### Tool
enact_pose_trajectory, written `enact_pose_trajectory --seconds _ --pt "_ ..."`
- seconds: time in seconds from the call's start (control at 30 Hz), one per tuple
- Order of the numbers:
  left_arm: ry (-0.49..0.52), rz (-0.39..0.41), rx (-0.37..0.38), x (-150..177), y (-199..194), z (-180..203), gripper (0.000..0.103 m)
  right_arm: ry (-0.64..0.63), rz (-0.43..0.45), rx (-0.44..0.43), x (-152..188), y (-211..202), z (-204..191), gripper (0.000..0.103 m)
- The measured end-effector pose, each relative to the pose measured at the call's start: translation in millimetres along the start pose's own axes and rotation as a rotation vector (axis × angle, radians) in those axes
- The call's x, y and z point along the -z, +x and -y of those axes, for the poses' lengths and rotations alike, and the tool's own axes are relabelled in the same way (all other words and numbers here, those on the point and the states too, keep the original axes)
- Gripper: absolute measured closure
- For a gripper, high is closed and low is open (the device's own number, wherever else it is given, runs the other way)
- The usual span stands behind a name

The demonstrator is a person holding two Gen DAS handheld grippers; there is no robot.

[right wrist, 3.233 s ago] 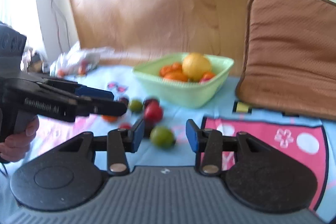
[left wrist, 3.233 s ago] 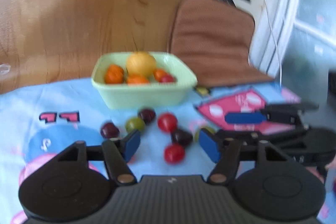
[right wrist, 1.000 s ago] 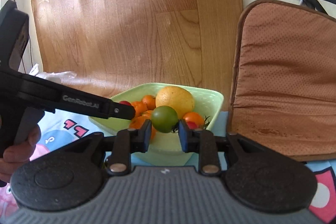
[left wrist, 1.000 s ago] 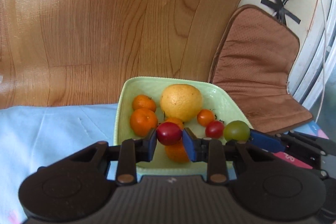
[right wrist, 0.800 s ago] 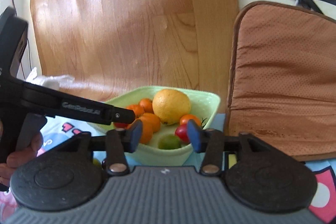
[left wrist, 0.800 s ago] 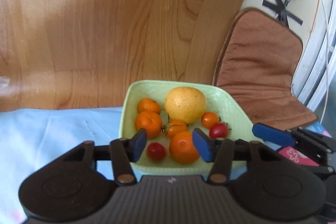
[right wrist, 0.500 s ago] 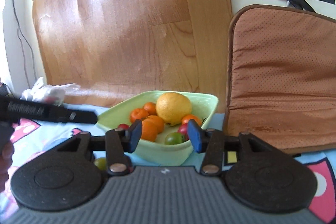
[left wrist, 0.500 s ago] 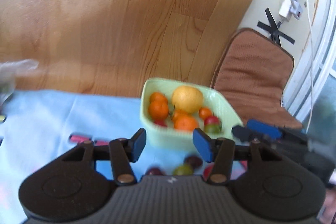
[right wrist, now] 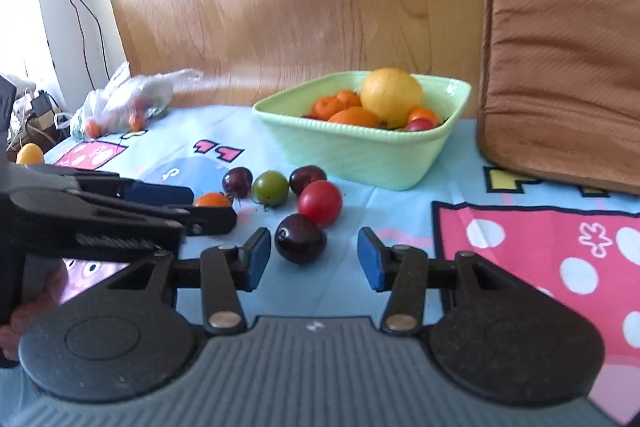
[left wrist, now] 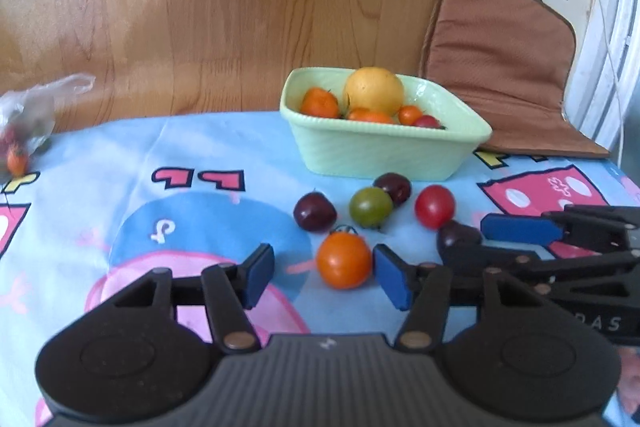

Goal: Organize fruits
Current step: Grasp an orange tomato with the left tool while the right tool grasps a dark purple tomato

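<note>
A pale green bowl (left wrist: 384,155) (right wrist: 360,155) holds a big yellow citrus (left wrist: 374,89), oranges and small tomatoes. In front of it on the cloth lie loose fruits. My left gripper (left wrist: 324,277) is open low over the cloth, with an orange tomato (left wrist: 343,259) between its blue pads, nearer the right one. My right gripper (right wrist: 314,259) is open, with a dark purple tomato (right wrist: 300,239) between its pads, nearer the left one. A red tomato (right wrist: 320,203), a green one (right wrist: 271,187) and two more dark ones (right wrist: 307,177) (right wrist: 237,181) lie just beyond.
A blue and pink cartoon cloth (left wrist: 192,187) covers the table. A brown cushion (left wrist: 504,67) leans at the back right. A clear bag with small fruits (right wrist: 124,103) lies at the far left, beside a yellow fruit (right wrist: 30,154). A wooden panel stands behind.
Both grippers let their tomatoes go into the bowl, pulled back from it and dropped low over the loose fruits. Each now stands open around a new tomato.
</note>
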State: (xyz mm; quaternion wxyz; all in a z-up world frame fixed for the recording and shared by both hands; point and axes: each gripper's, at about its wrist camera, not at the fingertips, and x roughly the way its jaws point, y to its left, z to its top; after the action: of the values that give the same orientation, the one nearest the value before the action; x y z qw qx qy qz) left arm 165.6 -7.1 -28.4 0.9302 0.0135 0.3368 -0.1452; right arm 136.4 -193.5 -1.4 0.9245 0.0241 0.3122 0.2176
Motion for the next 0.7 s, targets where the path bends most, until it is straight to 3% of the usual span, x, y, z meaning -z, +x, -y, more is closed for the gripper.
enact_pose_trajectory --seconds 0.03,0.07,0.13,0.4,0.7 --pt "0.007 0.002 -0.008 0 0 1 0.054 -0.001 -0.006 -0.007 -1 3 -1 0.054" --pt "0.009 0.001 0.000 1 -1 2 0.065 -0.005 -0.015 -0.014 -1 5 -2 0.068" --pt "0.006 -0.006 0.020 2 -5 2 0.073 -0.025 -0.025 -0.013 0 7 -6 0.071" --pt "0.017 -0.028 0.053 33 -46 11 0.073 -0.006 -0.010 -0.007 27 -27 -24 0.071" --pt "0.024 0.015 0.089 88 -107 25 0.074 -0.085 0.037 0.027 80 -90 -65 0.071"
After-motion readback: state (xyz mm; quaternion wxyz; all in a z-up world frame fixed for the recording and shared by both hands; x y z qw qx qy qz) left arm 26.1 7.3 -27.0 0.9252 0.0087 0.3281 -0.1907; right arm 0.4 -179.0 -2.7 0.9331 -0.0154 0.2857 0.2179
